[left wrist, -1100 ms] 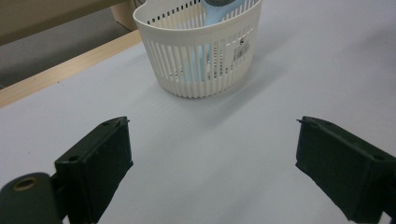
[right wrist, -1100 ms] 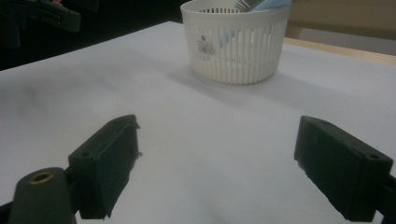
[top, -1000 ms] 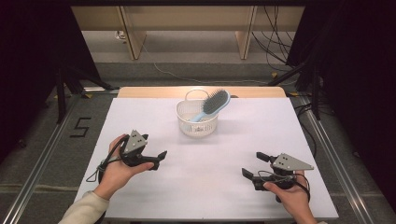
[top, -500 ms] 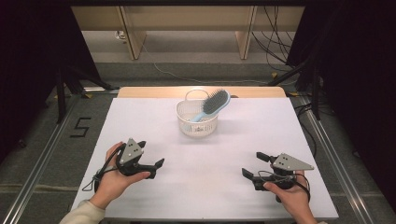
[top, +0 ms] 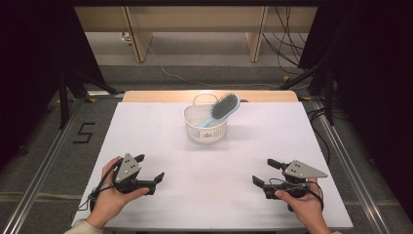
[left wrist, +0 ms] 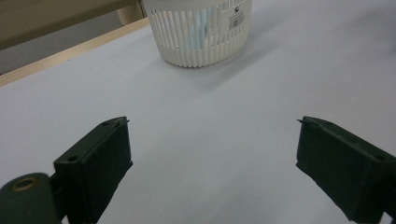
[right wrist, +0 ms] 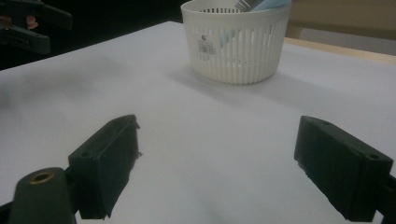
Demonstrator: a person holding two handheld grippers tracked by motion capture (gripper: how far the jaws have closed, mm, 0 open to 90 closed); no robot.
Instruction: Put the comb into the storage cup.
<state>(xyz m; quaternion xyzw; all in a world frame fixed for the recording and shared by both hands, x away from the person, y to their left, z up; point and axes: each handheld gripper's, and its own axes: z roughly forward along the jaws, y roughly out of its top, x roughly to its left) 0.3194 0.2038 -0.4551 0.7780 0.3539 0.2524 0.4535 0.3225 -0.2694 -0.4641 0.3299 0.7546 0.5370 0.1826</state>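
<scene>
Both sat idle, jaws spread, at the frame's lower corners: left hand-held gripper [top: 150, 168], right hand-held gripper [top: 266, 172]; probably between steps; reaching the centre basket [top: 206, 127] with its hairbrush [top: 221, 108] seemed next.

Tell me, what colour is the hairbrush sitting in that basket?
Light blue, with dark bristles; the hairbrush shows best in the high view.

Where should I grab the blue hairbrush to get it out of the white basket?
Probably by the hairbrush head. It sticks up over the far right rim of the basket, while the handle slants down inside. Come from above and pinch the head's two side edges, since the bristles face up, then lift up and out. Either open gripper could do it.
</scene>
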